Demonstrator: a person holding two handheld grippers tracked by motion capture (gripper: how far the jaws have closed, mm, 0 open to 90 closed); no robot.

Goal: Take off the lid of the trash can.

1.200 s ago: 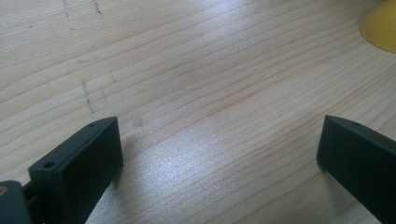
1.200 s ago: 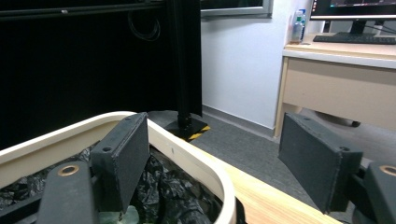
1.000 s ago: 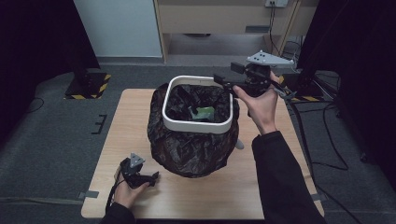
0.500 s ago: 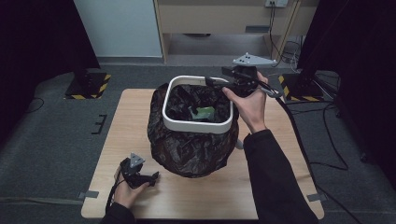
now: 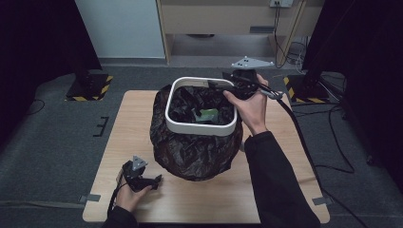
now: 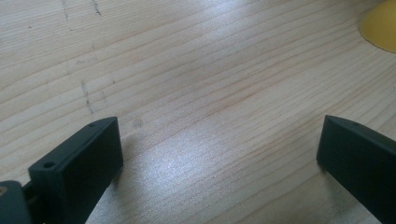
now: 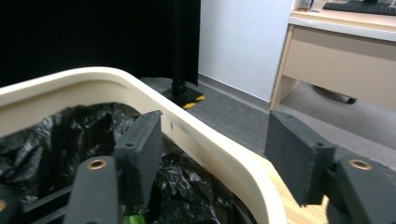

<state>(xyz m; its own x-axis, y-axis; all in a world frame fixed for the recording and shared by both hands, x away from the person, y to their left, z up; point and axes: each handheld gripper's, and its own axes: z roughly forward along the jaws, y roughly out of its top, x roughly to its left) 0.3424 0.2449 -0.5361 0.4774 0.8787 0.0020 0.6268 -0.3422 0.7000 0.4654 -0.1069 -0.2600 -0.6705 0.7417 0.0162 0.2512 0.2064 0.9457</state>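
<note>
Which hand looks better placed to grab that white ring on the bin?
Right. The right gripper already straddles the white ring, jaws closing, pads not yet pressing. The left gripper rests low on the table, open.

I can't tell what the green thing in the bag is; it's too small. My hand covers the rim's far right corner. A yellow thing is cut off at the left gripper view's edge.
</note>
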